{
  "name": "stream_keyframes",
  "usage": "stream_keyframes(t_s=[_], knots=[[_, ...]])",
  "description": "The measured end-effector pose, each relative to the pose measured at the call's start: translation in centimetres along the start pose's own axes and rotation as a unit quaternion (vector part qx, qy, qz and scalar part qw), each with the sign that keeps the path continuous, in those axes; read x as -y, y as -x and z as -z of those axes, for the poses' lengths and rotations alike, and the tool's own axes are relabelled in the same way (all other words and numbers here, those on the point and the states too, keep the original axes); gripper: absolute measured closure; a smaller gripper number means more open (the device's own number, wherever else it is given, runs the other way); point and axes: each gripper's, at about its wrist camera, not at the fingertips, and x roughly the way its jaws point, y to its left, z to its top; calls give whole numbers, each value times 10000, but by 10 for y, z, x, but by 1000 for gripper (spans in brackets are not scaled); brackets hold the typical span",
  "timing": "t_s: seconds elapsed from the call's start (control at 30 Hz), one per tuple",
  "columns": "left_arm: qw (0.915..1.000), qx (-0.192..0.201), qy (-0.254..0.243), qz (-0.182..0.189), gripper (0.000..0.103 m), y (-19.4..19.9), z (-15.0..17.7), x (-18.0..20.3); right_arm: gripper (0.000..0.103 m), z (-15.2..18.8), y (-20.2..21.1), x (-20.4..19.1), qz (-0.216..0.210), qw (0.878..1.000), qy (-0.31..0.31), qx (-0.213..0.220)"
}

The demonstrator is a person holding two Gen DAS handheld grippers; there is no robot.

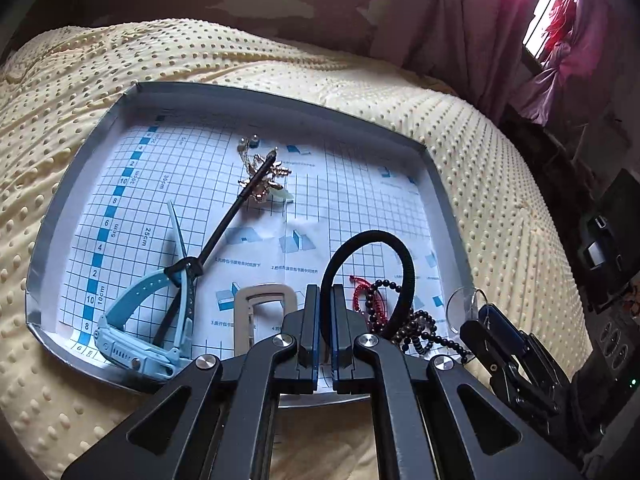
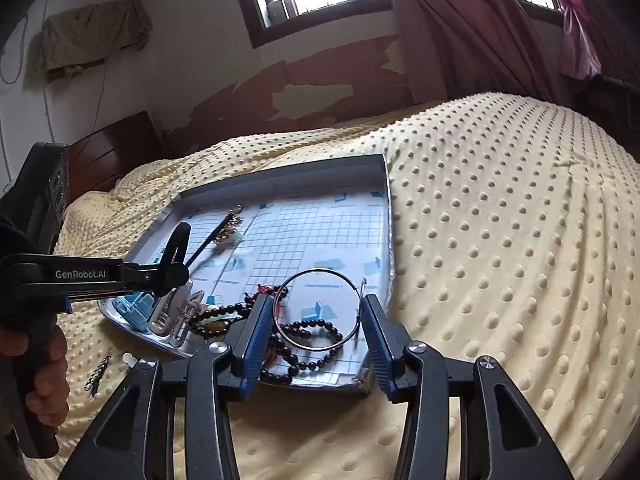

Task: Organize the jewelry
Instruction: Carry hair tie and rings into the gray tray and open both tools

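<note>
A grey tray (image 1: 80,184) lined with blue grid paper lies on the bed. My left gripper (image 1: 325,312) is over the tray's near edge, shut on a black hair band (image 1: 406,264) whose loop stands up ahead of the fingers; from the right wrist this gripper (image 2: 172,274) shows with the band (image 2: 179,242) upright. My right gripper (image 2: 316,302) is open at the tray's near right corner, and a thin metal hoop (image 2: 280,292) sits between its pads. Dark bead bracelets (image 2: 316,326) and a red cord bracelet (image 1: 360,292) lie under it.
In the tray lie a light blue watch (image 1: 136,336), a black hair stick (image 1: 224,232) with a gold ornament (image 1: 266,182), and a silver buckle (image 1: 266,304). A small dark chain (image 2: 96,374) lies on the cream dotted bedspread (image 2: 500,240) beside the tray. A hand (image 2: 44,376) holds the left gripper's handle.
</note>
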Motion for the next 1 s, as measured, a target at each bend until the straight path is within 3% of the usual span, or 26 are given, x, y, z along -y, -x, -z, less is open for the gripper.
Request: stream_keyframes(t_s=[0.1,0.33,0.47,0.57,0.63,0.7,0.8,0.9,1.0], knots=[[10000,-63,24,-57,100,-4,-1,0,58,3,0,-2,55,10000,49,-36],[9998,-146,107,69,97,0,-1,3,43,3,5,-9,167,9997,183,16],[9994,-66,241,221,73,11,1,3,30,3,15,-5,215,9997,83,95],[9987,147,329,351,67,25,3,2,27,2,27,-4,323,9992,64,206],[9979,317,371,435,57,37,6,1,18,3,39,-4,333,9989,37,319],[9971,532,334,423,35,51,10,2,0,4,54,-9,317,9981,99,511],[9926,1143,63,412,31,80,29,4,0,6,72,-19,312,9966,277,713],[9879,1479,-63,459,29,101,46,3,0,9,92,-33,245,9942,467,937],[9819,1854,-119,361,9,123,64,2,0,13,110,-47,103,9921,584,1108]])
